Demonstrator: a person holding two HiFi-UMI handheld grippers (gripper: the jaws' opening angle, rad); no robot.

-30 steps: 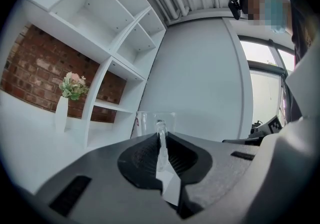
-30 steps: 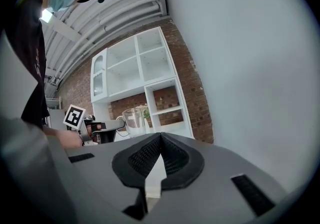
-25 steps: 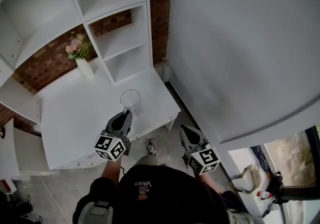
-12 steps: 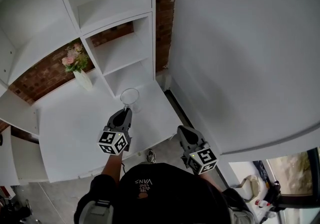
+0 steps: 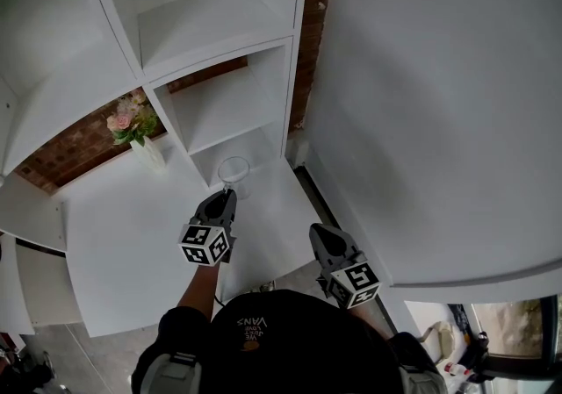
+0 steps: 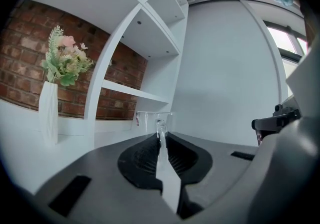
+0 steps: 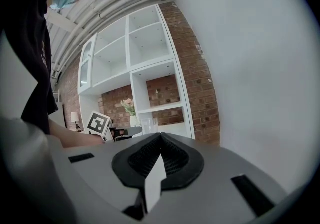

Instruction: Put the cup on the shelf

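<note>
The left gripper has its fingers clamped on the cup, which is near the shelf but not yet placed on it; the right gripper has its fingers together, holding nothing.

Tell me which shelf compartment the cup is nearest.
The lowest compartment, at desk level: the cup, pinched in the left tongs, is at its mouth; the other compartments stack above it.
</note>
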